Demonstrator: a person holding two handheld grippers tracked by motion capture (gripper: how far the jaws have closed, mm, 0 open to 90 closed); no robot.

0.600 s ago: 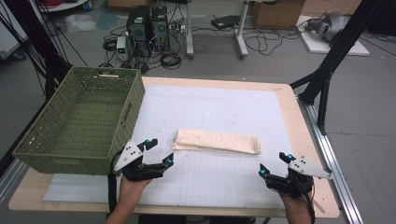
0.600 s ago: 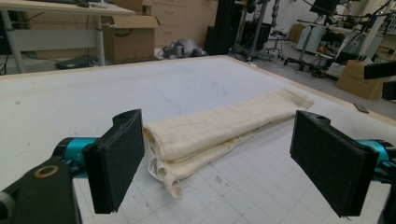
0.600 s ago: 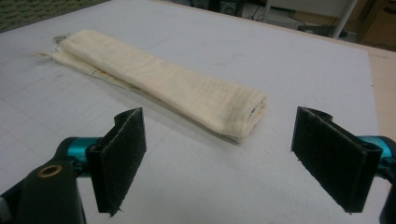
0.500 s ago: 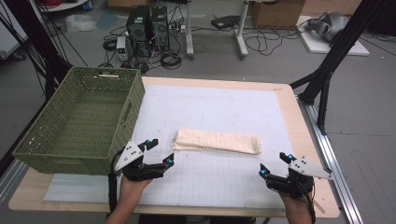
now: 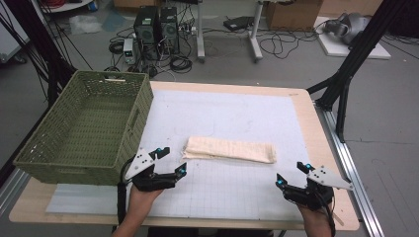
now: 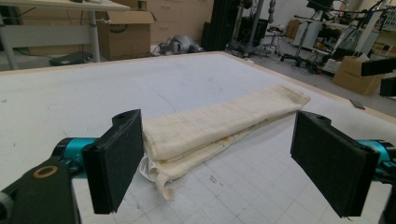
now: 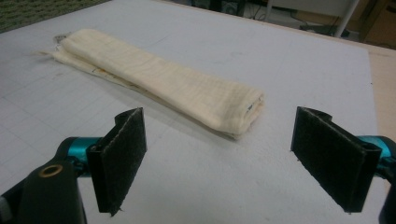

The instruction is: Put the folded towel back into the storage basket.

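In the middle of the white gridded mat [image 5: 237, 118] lies a long folded cream cloth [image 5: 230, 148], right of a green woven plastic basket [image 5: 84, 129]. The left gripper [image 5: 168, 160] rests just near its left end, jaws spread wide and empty. The right gripper [image 5: 291, 174] sits near and right of its other end, likewise agape.

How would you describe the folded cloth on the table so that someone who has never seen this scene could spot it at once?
Start at the white gridded mat covering the wooden table. Right of the green woven basket, near the mat's middle, lies the folded cloth, ahead of the two open grippers. It is a long, flat, cream strip, the one soft thing lying on the mat.
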